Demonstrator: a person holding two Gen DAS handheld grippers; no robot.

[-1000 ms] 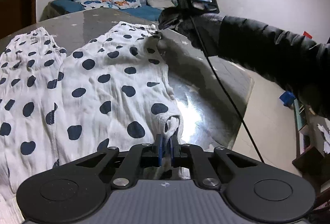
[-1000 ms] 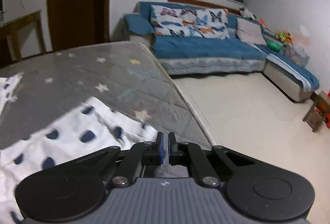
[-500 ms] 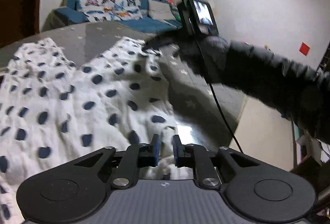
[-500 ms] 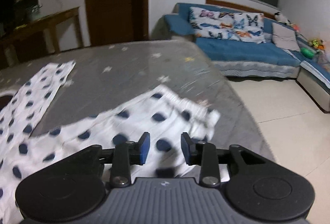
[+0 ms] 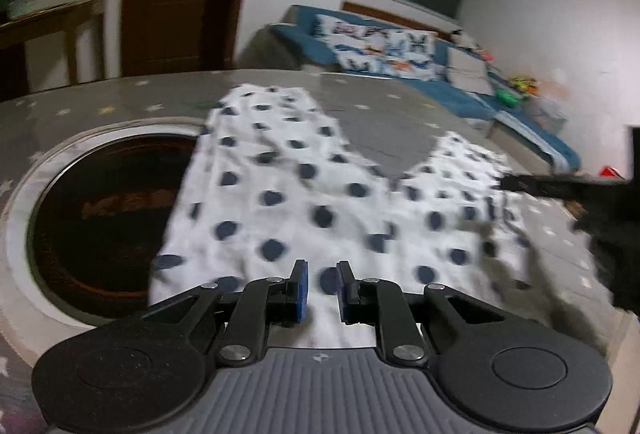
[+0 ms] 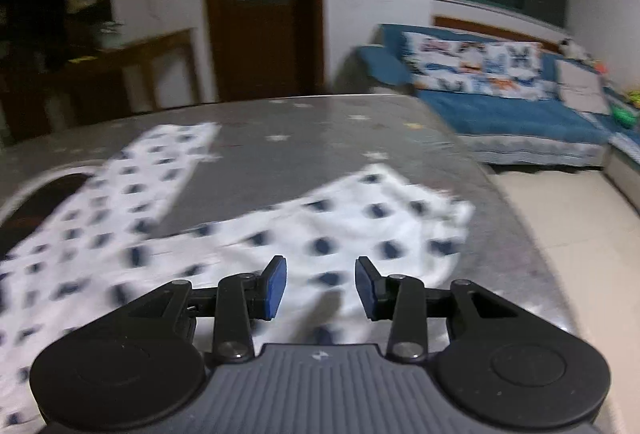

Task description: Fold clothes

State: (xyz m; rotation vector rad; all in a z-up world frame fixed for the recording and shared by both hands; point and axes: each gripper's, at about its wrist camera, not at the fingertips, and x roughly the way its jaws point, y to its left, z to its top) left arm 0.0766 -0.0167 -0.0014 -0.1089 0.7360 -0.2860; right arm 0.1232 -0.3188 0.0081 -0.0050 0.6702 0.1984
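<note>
Both grippers have let go of the white garment with dark dots (image 5: 304,194) since the earlier frames, when each was pinched shut on an edge of it, and both views have swung round to look across the cloth toward the door and the sofa. Now the left gripper (image 5: 319,290) hangs above the near edge of the garment with its blue pads (image 5: 300,288) a narrow gap apart; its jaws have just been opening, and nothing sits between them, the cloth lying lower down on the table. Over on the other side, the right gripper (image 6: 320,286) stands noticeably wider, its jaws also having just been opening, and again the gap is bare, with only dotted fabric and the gripper's own shadow showing through it from below. In the left wrist view the garment lies spread flat on the grey star-patterned table (image 5: 384,126), its two legs running away from the camera with a wedge of bare tabletop between them (the whole picture is blurred, so the folds are hard to read). One leg lies beside, and partly over, the dark round inset (image 5: 100,218) in the tabletop. At the right edge of that view a dark sleeve (image 5: 616,242) reaches in over the other leg. From the right wrist, the nearer leg (image 6: 360,230) lies across the foreground close to the table's far edge, with the blue sofa (image 6: 520,118) beyond.
</note>
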